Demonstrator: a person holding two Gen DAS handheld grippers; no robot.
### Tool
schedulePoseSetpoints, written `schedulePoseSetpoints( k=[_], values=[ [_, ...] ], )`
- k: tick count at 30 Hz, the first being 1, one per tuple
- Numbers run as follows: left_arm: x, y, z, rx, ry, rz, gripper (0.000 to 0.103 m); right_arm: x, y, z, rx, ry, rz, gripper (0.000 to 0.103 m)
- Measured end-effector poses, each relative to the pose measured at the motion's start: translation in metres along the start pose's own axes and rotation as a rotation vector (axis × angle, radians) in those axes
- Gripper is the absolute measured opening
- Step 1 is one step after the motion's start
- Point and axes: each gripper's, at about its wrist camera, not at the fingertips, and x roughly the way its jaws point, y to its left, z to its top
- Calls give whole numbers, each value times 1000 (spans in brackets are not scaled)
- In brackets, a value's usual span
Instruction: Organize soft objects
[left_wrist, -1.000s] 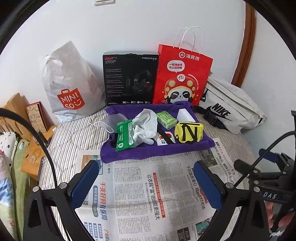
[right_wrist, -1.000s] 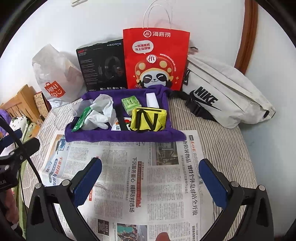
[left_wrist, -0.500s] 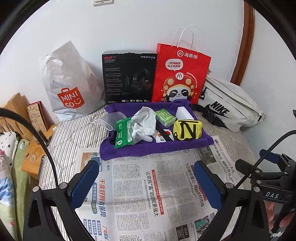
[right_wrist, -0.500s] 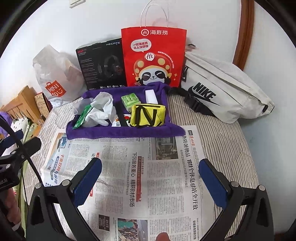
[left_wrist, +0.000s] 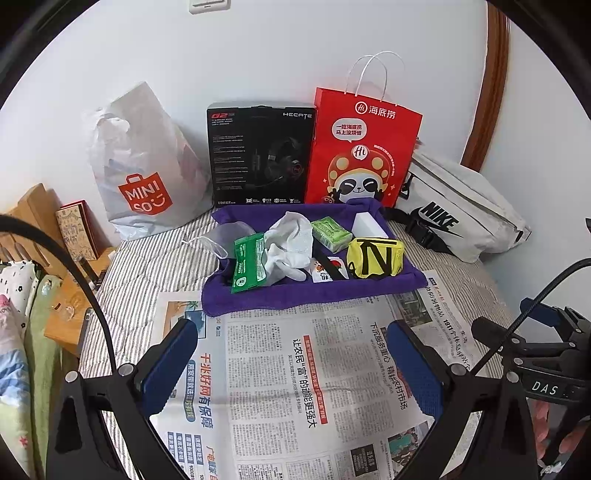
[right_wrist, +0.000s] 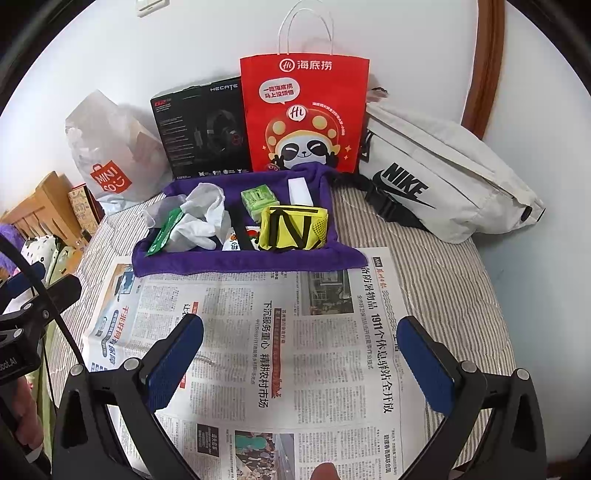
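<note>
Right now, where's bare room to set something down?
The newspaper is bare between the purple cloth and both open grippers, left and right. Striped sheet right of the paper is bare too. The cloth is crowded: gloves, yellow pouch, packets.

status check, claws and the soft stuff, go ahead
Left claw open, empty, over newspaper. Right claw open, empty. Soft items piled on purple cloth, untouched. Nothing in the way.

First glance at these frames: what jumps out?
The red paper bag with a panda print, upright against the wall, next to a black headset box. In front of it, a purple cloth holds a yellow pouch and white gloves. Both grippers hover open over newspaper.
</note>
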Motion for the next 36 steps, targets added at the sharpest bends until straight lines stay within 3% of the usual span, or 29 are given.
schedulePoseSetpoints(
  k=[36],
  values=[
    [-6,-1,-5,4,7,4,103,-5,-2,-2,12,-5,7,103]
  ],
)
